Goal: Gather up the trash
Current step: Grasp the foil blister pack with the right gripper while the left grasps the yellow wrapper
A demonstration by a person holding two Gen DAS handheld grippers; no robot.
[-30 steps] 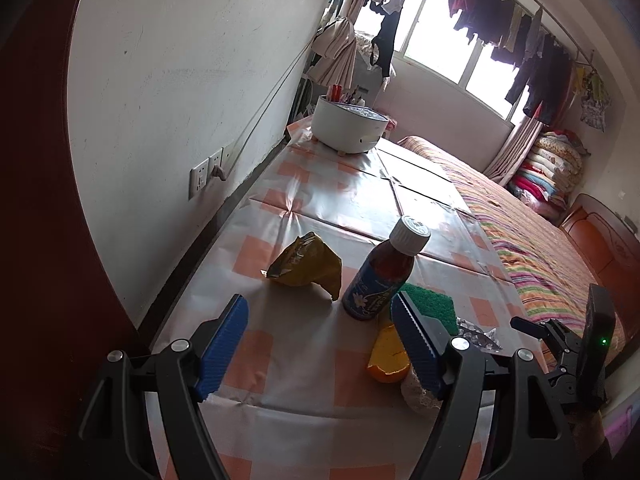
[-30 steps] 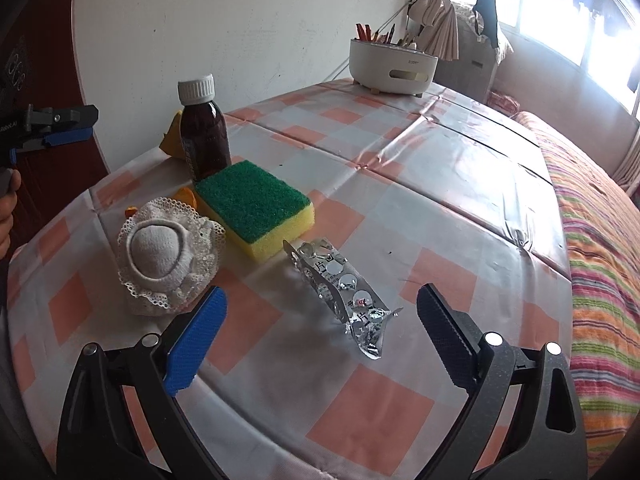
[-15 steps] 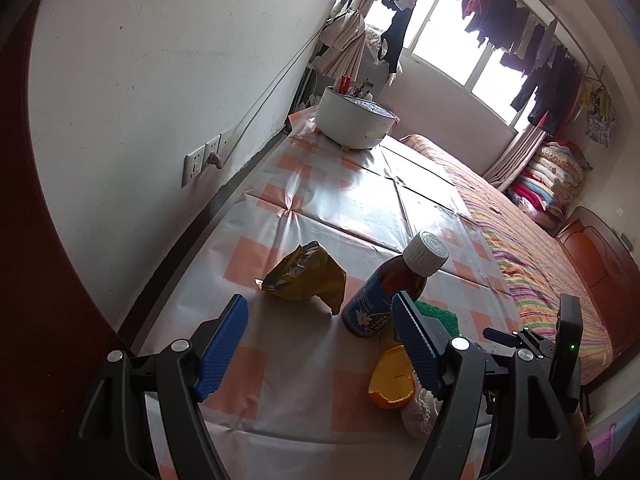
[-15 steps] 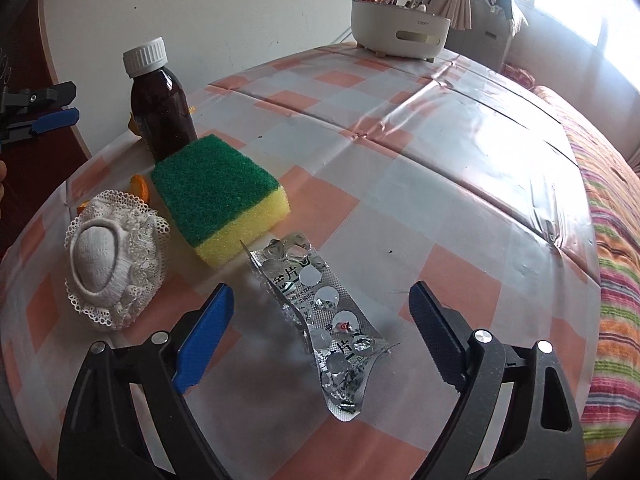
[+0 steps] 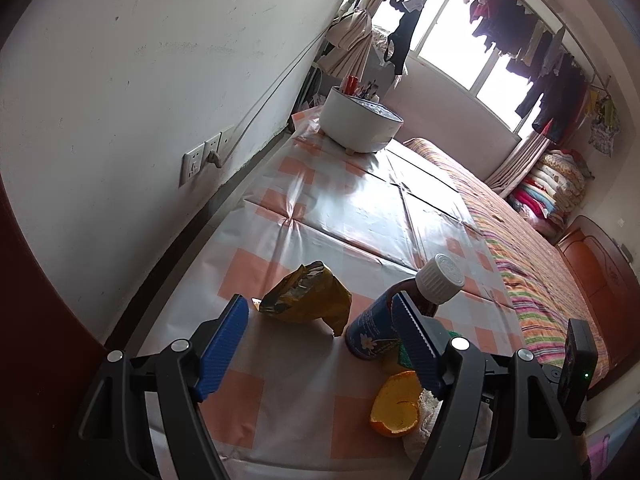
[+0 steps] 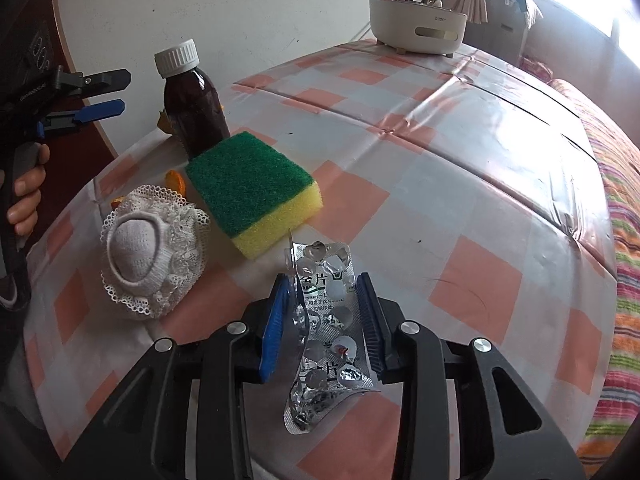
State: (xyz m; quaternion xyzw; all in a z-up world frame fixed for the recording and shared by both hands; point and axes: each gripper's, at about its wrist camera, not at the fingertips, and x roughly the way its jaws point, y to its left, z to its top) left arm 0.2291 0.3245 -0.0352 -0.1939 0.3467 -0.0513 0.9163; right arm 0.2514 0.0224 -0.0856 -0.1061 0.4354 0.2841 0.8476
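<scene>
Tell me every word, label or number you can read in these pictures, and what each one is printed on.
"金片": large characters on the foil pill blister, which lies between the closing pads of the right tool.
Smaller print on the blister: too small to read.
Blue label with a flower on the brown bottle: text unreadable.
Small brand mark on the white holder: blurred.
Lettering on the left tool body: too blurred to read.

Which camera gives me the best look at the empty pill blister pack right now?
The right wrist view. The blister pack lies in full sight on the checked tablecloth, between the pads of the right gripper, whose jaws are closing on it. The left wrist view does not show it; there the left gripper faces a yellow wrapper.
</scene>
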